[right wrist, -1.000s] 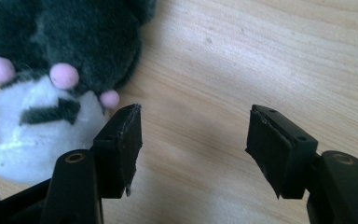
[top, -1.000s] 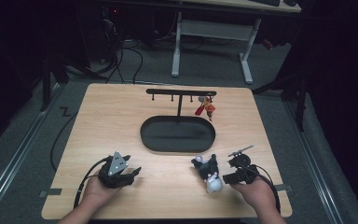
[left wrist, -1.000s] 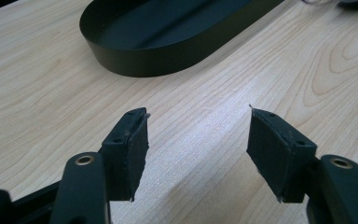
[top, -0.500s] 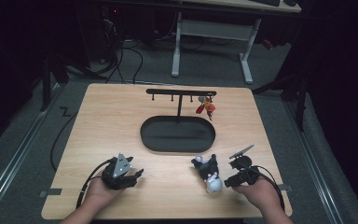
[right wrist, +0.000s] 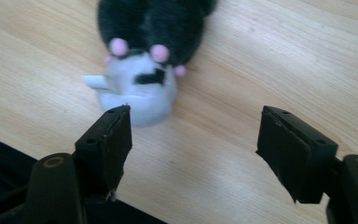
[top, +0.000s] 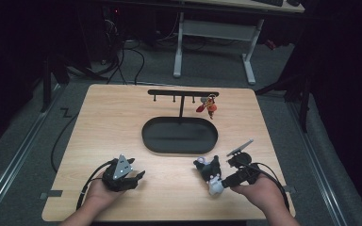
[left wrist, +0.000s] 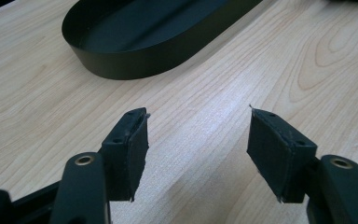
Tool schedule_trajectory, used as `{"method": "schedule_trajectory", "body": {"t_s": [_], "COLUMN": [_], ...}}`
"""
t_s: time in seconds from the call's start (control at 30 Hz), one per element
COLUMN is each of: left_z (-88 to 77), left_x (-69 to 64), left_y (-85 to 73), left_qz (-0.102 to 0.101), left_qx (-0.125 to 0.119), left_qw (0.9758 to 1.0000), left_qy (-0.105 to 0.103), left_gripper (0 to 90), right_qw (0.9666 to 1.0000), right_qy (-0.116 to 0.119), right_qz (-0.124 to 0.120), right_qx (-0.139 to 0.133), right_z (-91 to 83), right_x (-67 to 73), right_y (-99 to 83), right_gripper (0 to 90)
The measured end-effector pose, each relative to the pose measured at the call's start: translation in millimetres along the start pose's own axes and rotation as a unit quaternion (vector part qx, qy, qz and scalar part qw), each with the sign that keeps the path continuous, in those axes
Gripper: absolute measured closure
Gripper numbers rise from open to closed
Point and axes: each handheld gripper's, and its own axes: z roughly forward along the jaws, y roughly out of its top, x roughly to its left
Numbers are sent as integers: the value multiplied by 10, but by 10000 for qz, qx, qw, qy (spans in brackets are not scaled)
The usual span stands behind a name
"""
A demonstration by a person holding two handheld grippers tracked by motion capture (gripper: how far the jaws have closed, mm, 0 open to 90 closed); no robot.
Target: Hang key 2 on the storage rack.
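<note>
Lit worktop (top: 122, 117) in a dark room

From the high view, light falls from above on the worktop alone; the floor at 12 o'clock and both sides sink into near black, with soft shadows under the tray (top: 179, 136). Both gripper views are bright and evenly lit; the toy (right wrist: 142, 70) at 11 o'clock in the right one is blurred.

A light wooden table (top: 122, 122) carries a black oval tray (top: 179, 135), a black hook rack (top: 183, 93) and a black-and-white plush toy (top: 209, 173).
</note>
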Motion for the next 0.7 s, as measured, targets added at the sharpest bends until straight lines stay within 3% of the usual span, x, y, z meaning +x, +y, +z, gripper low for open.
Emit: {"method": "schedule_trajectory", "body": {"t_s": [0.23, 0.33, 0.7], "left_z": [-3, -10, -20], "left_x": [12, 16, 22], "left_y": [2, 1, -1], "left_qz": [-14, -15, -4], "left_qx": [-11, -23, -29], "left_qw": [10000, 10000, 10000], "left_qy": [-18, -24, -30], "left_gripper": [383, 380, 380], "right_qw": [9998, 9996, 9991], "right_qy": [110, 190, 214], "right_qz": [-136, 5, -166], "right_qx": [117, 215, 331], "right_z": [142, 259, 509], "right_x": [192, 245, 268], "right_y": [113, 136, 218], "right_gripper": [145, 145, 189]}}
